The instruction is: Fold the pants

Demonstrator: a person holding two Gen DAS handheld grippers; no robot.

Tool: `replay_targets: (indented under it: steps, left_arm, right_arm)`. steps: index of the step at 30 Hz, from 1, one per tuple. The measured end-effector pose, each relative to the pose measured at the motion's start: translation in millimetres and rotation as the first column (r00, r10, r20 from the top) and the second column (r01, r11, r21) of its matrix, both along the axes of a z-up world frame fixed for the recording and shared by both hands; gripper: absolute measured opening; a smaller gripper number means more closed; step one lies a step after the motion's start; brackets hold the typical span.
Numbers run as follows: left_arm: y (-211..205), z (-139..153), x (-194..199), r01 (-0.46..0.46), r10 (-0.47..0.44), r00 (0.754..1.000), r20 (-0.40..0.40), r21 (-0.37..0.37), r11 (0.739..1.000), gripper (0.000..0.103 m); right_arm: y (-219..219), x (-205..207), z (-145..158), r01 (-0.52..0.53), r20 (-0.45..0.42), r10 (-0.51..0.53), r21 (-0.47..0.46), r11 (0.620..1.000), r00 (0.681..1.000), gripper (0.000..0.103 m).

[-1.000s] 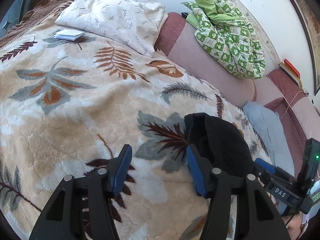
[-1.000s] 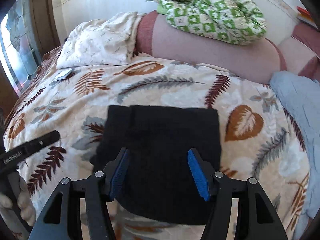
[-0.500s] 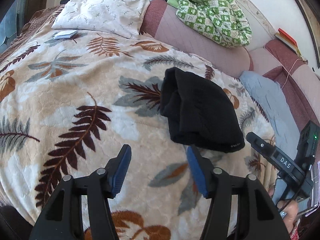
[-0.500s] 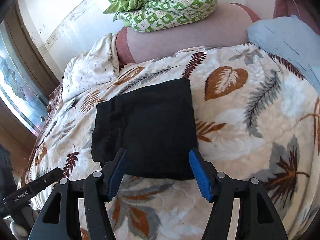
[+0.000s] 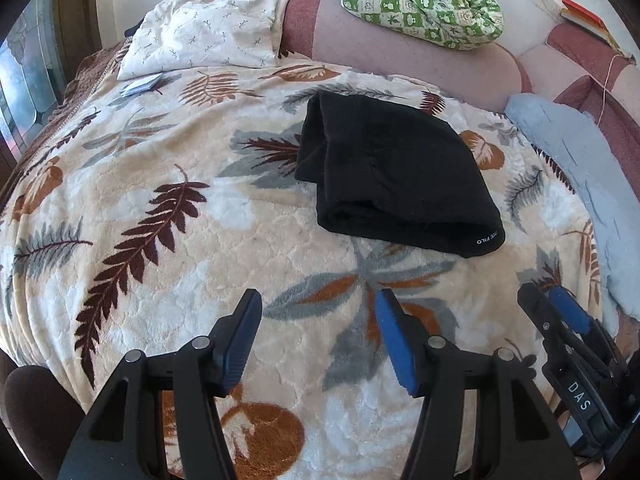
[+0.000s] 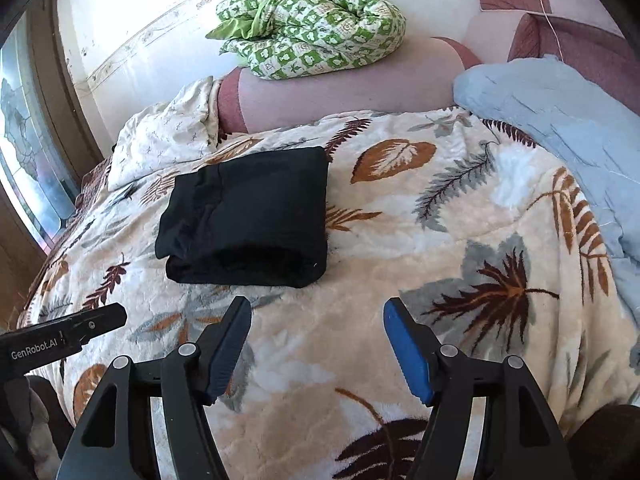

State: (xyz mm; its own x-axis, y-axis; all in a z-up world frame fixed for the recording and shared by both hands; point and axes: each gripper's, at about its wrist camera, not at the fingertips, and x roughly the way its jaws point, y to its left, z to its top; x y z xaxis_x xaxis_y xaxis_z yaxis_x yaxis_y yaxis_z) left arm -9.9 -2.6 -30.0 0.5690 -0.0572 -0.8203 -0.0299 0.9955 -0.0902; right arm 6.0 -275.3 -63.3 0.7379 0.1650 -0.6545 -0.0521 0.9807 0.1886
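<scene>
Both tools have drawn back from the folded black pants (image 5: 390, 178) over the past second. The right tool (image 6: 316, 344), a second ago directly over the dark bundle, now hangs apart from its near edge above bare leaf-print blanket (image 6: 460, 240). The left tool (image 5: 318, 334), earlier just beside the pants, likewise sits well back, with the whole bundle now visible ahead of it

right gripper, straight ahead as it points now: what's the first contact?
Probably the leaf-print blanket. The right gripper is open and empty, and the folded black pants lie ahead but left of its line. Depth is unclear in the fisheye view.
</scene>
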Motion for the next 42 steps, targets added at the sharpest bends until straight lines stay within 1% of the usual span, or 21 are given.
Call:
replay_targets:
  steps: [3,6,9,14,25,42]
  left_arm:
    - [-10.4,5.1,-6.2,0.008,-0.010,0.999,0.031,0.070,0.998,0.058]
    - [-16.5,8.6,-8.9,0.021,-0.027,0.998,0.051,0.108,0.994,0.058]
    - [-21.8,8.2,-9.7,0.039,-0.047,0.997,0.054,0.133,0.990,0.058]
    - [-24.9,3.6,-10.6,0.058,-0.064,0.997,0.037,0.140,0.988,0.058]
    - [-14.5,-6.9,-6.3,0.049,-0.049,0.999,-0.003,0.113,0.992,0.058]
    - [-14.6,-12.1,-5.2,0.053,-0.051,0.999,-0.017,0.112,0.992,0.058]
  right_arm:
    - [-2.2,-2.5,-1.4,0.010,0.000,-0.010,0.014,1.000,1.000,0.075]
    - [-4.9,-3.0,-2.4,0.019,-0.005,-0.019,0.025,1.000,1.000,0.076]
    - [-4.5,-3.3,-2.8,0.019,-0.006,-0.019,0.024,1.000,1.000,0.076]
    - [1.9,-4.1,-3.2,0.004,-0.012,-0.004,0.007,1.000,1.000,0.077]
    - [17.8,-3.0,-5.9,-0.024,-0.036,0.023,-0.031,0.999,0.999,0.078]
    - [18.7,-1.5,-8.0,-0.022,-0.050,0.020,-0.034,0.999,0.999,0.079]
